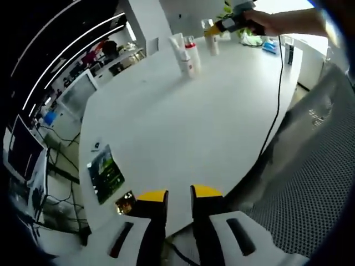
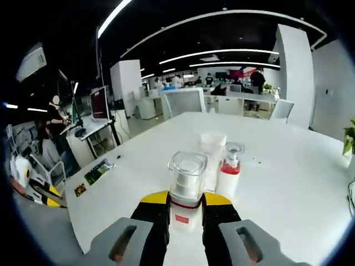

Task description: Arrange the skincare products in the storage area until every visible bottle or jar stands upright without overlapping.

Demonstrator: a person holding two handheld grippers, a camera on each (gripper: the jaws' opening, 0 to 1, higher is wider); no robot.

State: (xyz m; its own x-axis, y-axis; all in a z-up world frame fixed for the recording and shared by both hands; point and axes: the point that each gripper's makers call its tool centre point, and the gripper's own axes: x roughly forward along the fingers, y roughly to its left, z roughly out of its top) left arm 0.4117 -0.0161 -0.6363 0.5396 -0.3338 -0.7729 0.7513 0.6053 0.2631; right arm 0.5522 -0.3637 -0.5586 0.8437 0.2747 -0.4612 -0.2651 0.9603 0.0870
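On the white table's (image 1: 166, 127) near-left edge, left gripper view: a dark green card (image 1: 105, 173) lying flat, plus a small dark square tag (image 1: 125, 201) right beside the left gripper (image 1: 178, 195). Yellow-tipped jaws of that one hanging just over the near edge, a narrow gap between them, nothing in there. Way across the table, a little cluster standing upright: a white tube (image 1: 178, 46), a white bottle with a red band (image 1: 192, 54) touching it or close to it, hard to call. Just right of those, the right gripper (image 1: 213, 29) in a person's hand (image 1: 265, 22), clamped on a clear-capped bottle (image 1: 212, 40). Black cable (image 1: 275, 111) trailing down the right side.

Over in the right gripper view: same green card (image 2: 99, 170) far left near the edge, then the right gripper (image 2: 185, 204) squeezing the clear-capped bottle (image 2: 186, 183) upright, red label between the jaws. Behind it the white tube (image 2: 212, 145), and right of that the red-banded bottle (image 2: 229, 170), upright, just beside.
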